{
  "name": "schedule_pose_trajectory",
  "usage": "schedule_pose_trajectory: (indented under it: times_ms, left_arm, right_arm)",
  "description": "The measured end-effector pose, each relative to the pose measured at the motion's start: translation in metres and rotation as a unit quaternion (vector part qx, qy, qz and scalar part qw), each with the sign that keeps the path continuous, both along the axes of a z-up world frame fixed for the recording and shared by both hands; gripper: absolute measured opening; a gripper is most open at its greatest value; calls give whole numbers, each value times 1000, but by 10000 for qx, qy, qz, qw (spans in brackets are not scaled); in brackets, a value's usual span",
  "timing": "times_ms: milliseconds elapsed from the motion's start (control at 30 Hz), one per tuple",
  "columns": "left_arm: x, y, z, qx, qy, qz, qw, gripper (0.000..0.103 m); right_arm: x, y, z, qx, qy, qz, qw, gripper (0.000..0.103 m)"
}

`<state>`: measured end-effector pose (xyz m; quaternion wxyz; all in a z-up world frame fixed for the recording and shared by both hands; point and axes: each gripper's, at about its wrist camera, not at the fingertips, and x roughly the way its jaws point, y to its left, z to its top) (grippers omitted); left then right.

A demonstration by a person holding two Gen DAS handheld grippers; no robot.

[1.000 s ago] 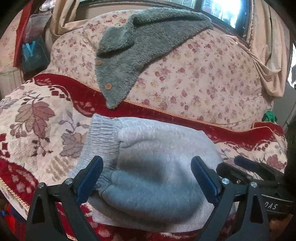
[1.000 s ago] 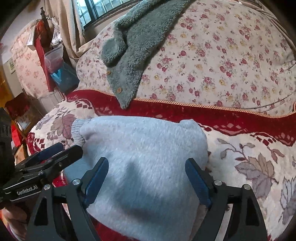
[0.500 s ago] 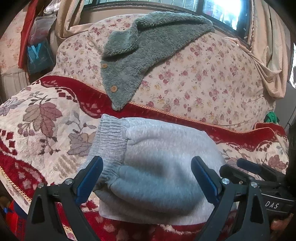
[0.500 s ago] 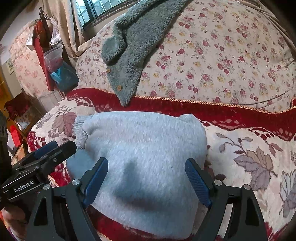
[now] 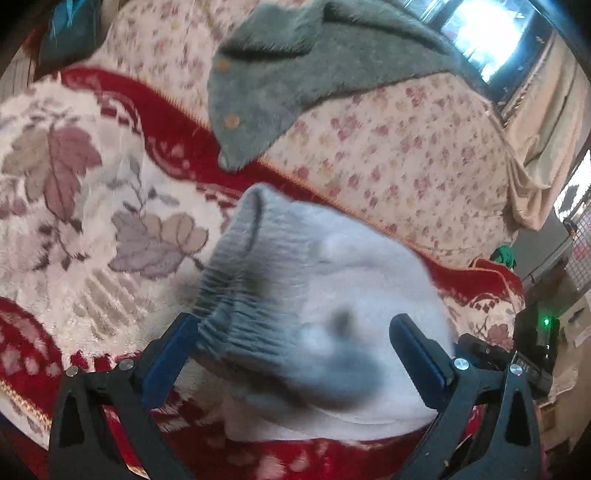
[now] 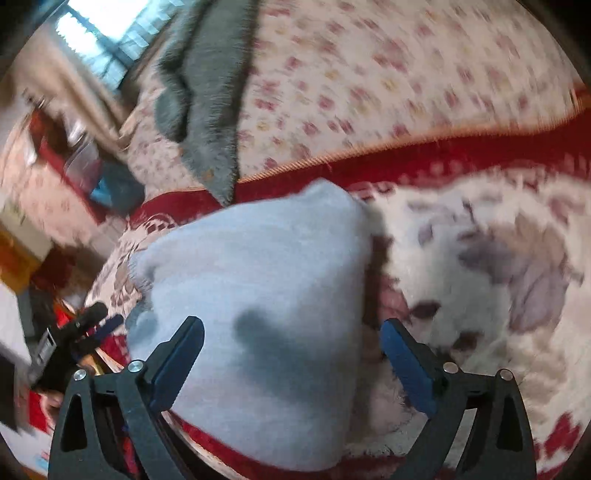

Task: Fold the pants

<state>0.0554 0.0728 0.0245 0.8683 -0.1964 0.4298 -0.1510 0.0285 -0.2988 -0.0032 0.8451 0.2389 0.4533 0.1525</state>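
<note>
The grey pants [image 5: 332, 295] lie folded in a thick bundle on the red and cream floral blanket [image 5: 74, 192], ribbed waistband [image 5: 236, 280] at the left. My left gripper [image 5: 295, 362] is open, its jaws standing on either side of the bundle's near edge, holding nothing. In the right wrist view the pants [image 6: 266, 302] fill the middle. My right gripper [image 6: 291, 362] is open over the bundle's right part, empty. Each gripper shows at the edge of the other's view: the right one [image 5: 517, 362], the left one [image 6: 85, 325].
A green fleece garment [image 5: 295, 70] with buttons hangs over the floral sofa back [image 5: 388, 147]. A window [image 5: 487, 33] and beige curtain [image 5: 546, 122] are behind. Blue and red clutter [image 6: 99, 177] stands at the sofa's left end.
Both grippers have moved in closer and lower over the folded pants and tilted; the right view has rolled. Both views are motion-blurred. Jaws stay open.
</note>
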Motion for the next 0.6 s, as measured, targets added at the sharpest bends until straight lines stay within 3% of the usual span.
schedule_pose_trajectory:
  times_ms: [67,200,300,400,433,500,600]
  left_arm:
    - [10,2,-16,-62,205,-30,9998,103]
    - [29,2,-51,-382,677,-239,9967,103]
    - [36,2,-73,-1081,830,-358,9900,103]
    - [40,1,-92,-1789,878,-283,9795,103]
    - [38,-2,-91,-1756,788,-251,9810,103]
    - [36,-10,-85,-1511,694,-376,9854,102]
    - [33,-12,-75,-1355,629,-346,9882,87]
  right_arm:
    - [7,-1,-13,220,184,79,9996,100]
    - [24,-4,-45,1187,558,149,9913,103]
    - [35,-4,-61,1664,747,246,9829,103]
    - [42,2,-61,1717,580,562,9818,103]
    - [44,5,-60,1703,543,701,9814,103]
    - [45,11,-58,1734,429,902,9798,92]
    - [42,12,-50,1730,322,890,9804,82]
